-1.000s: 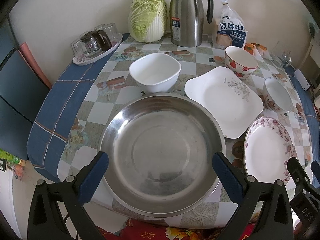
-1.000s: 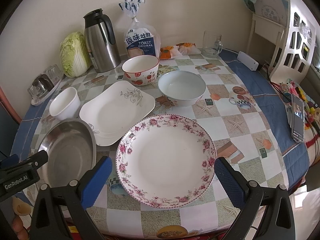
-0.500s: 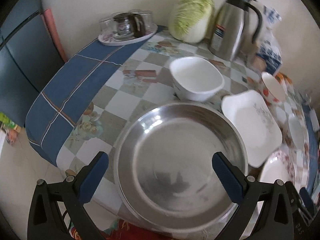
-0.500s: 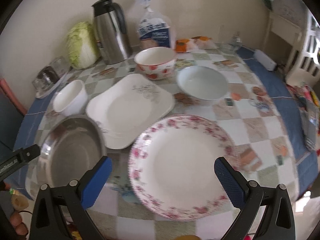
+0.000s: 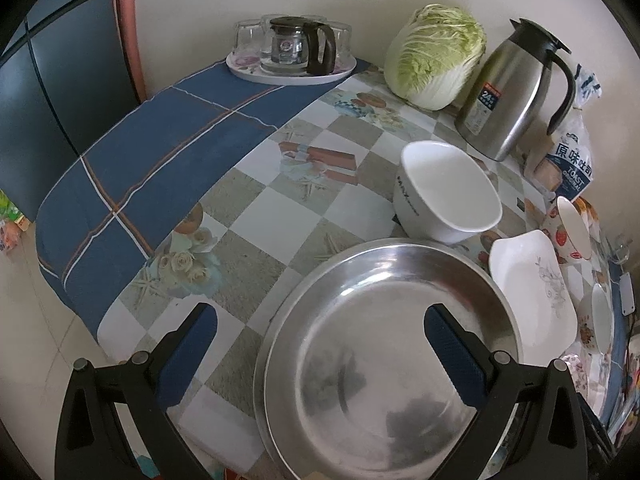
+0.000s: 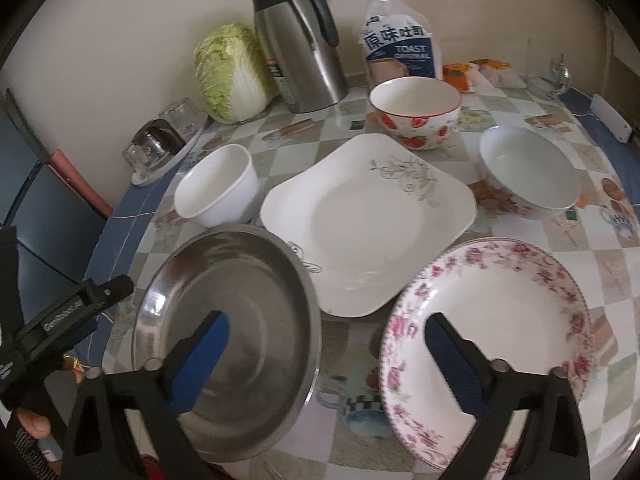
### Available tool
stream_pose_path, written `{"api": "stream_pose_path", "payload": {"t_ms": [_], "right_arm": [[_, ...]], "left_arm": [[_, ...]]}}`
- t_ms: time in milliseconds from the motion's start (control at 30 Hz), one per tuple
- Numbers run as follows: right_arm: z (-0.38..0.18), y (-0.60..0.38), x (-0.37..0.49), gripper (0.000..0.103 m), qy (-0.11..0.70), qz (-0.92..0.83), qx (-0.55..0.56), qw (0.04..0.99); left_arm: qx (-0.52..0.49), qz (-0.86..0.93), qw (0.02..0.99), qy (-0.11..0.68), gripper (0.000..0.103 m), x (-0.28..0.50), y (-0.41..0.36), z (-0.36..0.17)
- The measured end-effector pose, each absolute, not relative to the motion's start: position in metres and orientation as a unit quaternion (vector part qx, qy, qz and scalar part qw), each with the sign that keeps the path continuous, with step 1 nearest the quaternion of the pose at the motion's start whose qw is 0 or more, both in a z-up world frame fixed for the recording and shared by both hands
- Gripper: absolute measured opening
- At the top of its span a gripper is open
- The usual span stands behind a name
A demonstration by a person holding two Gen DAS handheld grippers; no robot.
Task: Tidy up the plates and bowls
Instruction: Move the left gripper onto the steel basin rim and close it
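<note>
A cream wall backs a round tabletop (image 6: 624,288) under a checked, picture-printed cloth, crowded with dishes, and both grippers angle steeply down over its near edge. In the left wrist view the left gripper (image 5: 320,344) is spread wide, one blue finger over bare cloth at lower left, the other over the steel basin (image 5: 384,344) that fills the lower centre; nothing is pinched. The basin sits flat, mouth up, its rim passing between the fingers. In the right wrist view the right gripper (image 6: 326,354) is spread too, though its jaws have just been closing a little, with only cloth in the gap between basin and floral plate (image 6: 508,320). Its left finger hangs over the basin at lower left, its right finger over the plate's near-left rim at lower right. The plate lies flat, face up. Behind them, mid-frame, the square white plate (image 6: 360,224) sits corner-on, with three upright bowls around it.
</note>
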State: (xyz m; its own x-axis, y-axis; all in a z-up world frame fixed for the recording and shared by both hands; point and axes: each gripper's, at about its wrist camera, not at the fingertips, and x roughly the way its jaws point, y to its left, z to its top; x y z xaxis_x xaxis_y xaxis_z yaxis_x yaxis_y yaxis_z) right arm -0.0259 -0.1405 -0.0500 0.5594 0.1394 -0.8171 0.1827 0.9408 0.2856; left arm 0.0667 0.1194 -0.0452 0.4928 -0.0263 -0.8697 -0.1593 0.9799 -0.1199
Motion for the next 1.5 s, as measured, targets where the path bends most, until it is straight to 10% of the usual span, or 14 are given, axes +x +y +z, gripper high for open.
{"api": "stream_pose_path", "payload": {"t_ms": [567,733,933,1500], "right_arm": [[-0.083,-0.13,-0.011,0.034,0.524,0.041,0.193,0.829],[-0.093,-0.132,-0.007,0.024,0.539,0.034,0.197,0.818],[-0.102,-0.13,0.0,0.016,0.552,0.038,0.196,0.81],[-0.103,-0.106,0.008,0.014,0.551,0.056,0.146,0.82]], "left_arm": [[-0.059,0.07,0.838,0.537,0.102,0.08,0.13,-0.07],[-0.062,0.081,0.82,0.564,0.069,0.083,0.136,-0.087],[-0.08,0.073,0.802,0.588,0.047,0.086,0.139,-0.103],[-0.074,0.055,0.82,0.566,0.032,0.084,0.138,-0.092]]}}
